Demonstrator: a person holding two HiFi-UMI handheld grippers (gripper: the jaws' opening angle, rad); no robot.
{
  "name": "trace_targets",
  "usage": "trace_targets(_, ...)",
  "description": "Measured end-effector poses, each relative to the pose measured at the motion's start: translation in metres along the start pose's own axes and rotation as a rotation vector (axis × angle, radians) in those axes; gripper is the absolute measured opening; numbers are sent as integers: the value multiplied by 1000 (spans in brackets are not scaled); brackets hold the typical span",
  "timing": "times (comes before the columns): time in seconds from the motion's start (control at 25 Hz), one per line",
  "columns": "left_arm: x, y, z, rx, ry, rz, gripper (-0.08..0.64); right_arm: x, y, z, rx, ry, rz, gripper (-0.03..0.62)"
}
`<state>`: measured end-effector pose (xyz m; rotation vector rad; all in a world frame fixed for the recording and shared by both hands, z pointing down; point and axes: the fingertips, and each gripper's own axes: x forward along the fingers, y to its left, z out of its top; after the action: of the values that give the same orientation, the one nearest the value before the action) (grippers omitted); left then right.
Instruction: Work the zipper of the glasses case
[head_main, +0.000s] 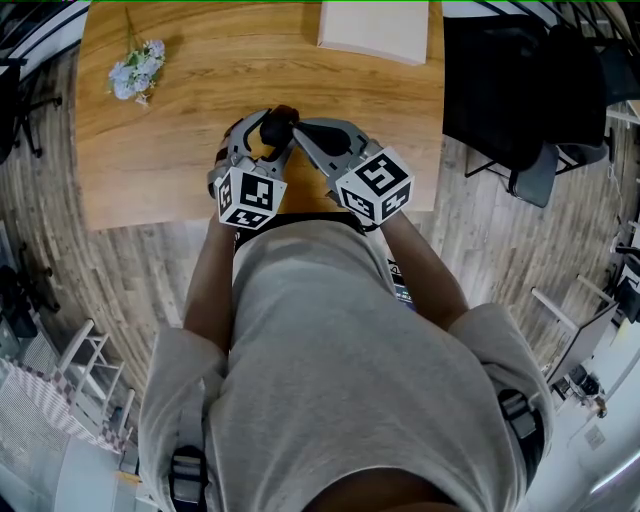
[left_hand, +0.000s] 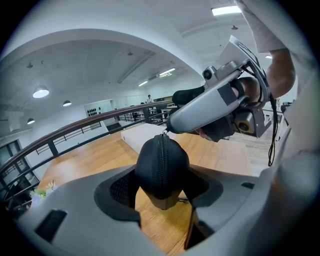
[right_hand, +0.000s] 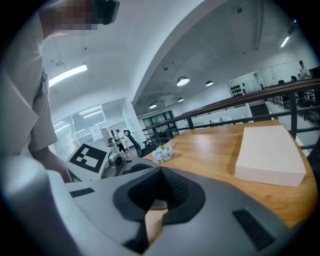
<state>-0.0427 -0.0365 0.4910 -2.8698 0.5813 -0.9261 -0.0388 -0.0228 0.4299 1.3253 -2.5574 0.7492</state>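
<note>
A black glasses case (left_hand: 161, 170) stands on end between the jaws of my left gripper (head_main: 262, 128), which is shut on its sides; its zipper runs straight up the middle. In the head view the case (head_main: 279, 119) shows as a dark lump over the table's front edge. My right gripper (left_hand: 169, 127) comes in from the right with its jaws closed, its tip on the small metal zipper pull (left_hand: 164, 132) at the top of the case. In the right gripper view the closed jaws (right_hand: 161, 170) hide the pull and most of the case.
The wooden table (head_main: 180, 170) has a small bunch of pale flowers (head_main: 137, 70) at its far left and a flat cream box (head_main: 375, 30) at its far edge. Dark chairs (head_main: 540, 100) stand to the right of the table.
</note>
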Motion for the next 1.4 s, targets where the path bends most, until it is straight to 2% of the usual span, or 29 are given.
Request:
trace_targets(0.6,0,1,3,4,3,3,268,1,14,4,-26,-7,49,25)
trace_targets(0.72,-3,3,10,13,-40,13,268,-3,9,9,34,-47,71,25)
trace_targets(0.88,-11,8,21,67,-93,56,268,-9,-2,17,135,-106,88,25)
trace_targets(1.08,-17,10,24,65,-113,57,268,-8,-6,21,147,-113,81,25)
trace_targets(1.4,-18,11,23,82,-91,63,268,-4,-20,15,177,-88,43,25)
